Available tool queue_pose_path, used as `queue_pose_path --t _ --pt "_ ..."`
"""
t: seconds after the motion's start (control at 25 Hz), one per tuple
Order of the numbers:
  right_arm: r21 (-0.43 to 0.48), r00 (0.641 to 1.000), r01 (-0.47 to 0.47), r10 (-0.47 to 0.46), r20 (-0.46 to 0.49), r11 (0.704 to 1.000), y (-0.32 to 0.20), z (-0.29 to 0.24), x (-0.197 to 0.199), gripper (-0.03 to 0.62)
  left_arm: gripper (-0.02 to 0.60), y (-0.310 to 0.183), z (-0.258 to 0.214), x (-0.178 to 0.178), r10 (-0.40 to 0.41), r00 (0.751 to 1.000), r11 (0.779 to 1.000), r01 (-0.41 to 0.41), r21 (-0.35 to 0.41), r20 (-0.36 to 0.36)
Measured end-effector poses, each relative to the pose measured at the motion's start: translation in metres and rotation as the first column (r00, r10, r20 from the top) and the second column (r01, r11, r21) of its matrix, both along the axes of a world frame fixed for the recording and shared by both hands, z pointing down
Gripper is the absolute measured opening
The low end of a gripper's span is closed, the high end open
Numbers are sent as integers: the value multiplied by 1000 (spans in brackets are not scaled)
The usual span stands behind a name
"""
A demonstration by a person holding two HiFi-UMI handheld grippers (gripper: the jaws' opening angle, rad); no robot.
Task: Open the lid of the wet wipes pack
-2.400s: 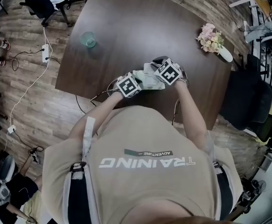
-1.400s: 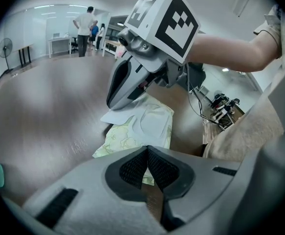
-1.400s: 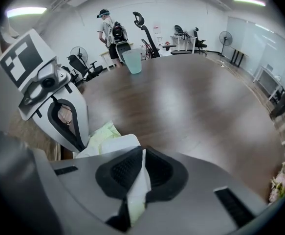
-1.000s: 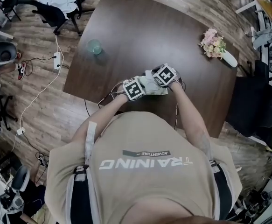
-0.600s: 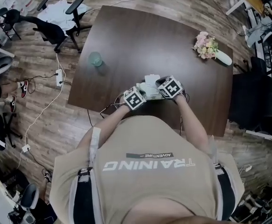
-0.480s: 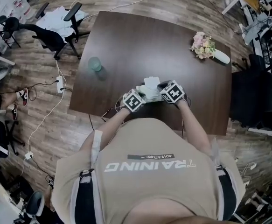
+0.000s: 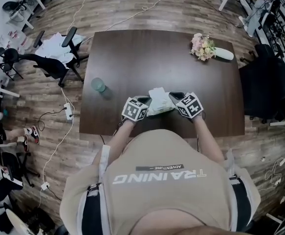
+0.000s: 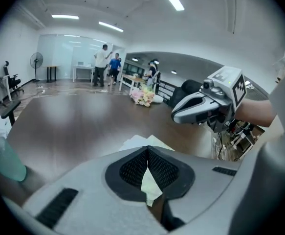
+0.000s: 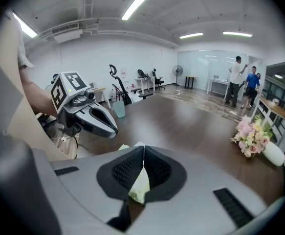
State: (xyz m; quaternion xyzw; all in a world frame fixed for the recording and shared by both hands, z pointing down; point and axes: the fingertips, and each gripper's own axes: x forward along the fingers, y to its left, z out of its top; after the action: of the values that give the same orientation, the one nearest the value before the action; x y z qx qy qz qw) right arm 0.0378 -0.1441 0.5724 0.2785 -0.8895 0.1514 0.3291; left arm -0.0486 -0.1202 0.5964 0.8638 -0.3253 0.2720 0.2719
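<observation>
The wet wipes pack (image 7: 158, 102) is a pale white-green soft packet held up over the near edge of the dark table (image 7: 132, 53). My left gripper (image 7: 142, 103) is shut on its left end and my right gripper (image 7: 177, 99) on its right end. In the left gripper view the jaws (image 8: 148, 150) meet at the tips, with the pack (image 8: 150, 186) pinched behind them and the right gripper (image 8: 197, 109) opposite. In the right gripper view the jaws (image 9: 143, 148) are likewise shut on the pack (image 9: 140, 187), facing the left gripper (image 9: 91, 114). The lid is hidden.
A green cup (image 7: 98, 84) stands at the table's left side and a vase of flowers (image 7: 207, 48) lies at its far right. Office chairs (image 7: 54, 65) stand to the left, a black chair (image 7: 264, 82) to the right. Several people (image 8: 108, 65) stand far off.
Both grippers have risen from the table with the pack between them and now stand a little further apart. The head camera shows more of the room.
</observation>
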Motion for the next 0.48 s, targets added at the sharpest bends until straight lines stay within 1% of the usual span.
queue_pose_path --t 0.08,0.16,0.32,0.48 --pt "43 998 -39 38 44 998 -3 -16 1 14 9 -6 -18 0 -12 1000 1000 13 27 -23" --pt "71 995 -62 56 79 996 -5 -29 0 14 9 -12 -36 -1 -23 999 998 25 54 -43" --pt "115 991 -68 53 122 991 -9 -53 -5 14 9 -24 -69 -6 -49 995 992 59 114 -83" --pt "126 981 -77 53 185 989 -11 -72 -12 14 9 -29 -99 -12 -62 991 982 82 171 -118"
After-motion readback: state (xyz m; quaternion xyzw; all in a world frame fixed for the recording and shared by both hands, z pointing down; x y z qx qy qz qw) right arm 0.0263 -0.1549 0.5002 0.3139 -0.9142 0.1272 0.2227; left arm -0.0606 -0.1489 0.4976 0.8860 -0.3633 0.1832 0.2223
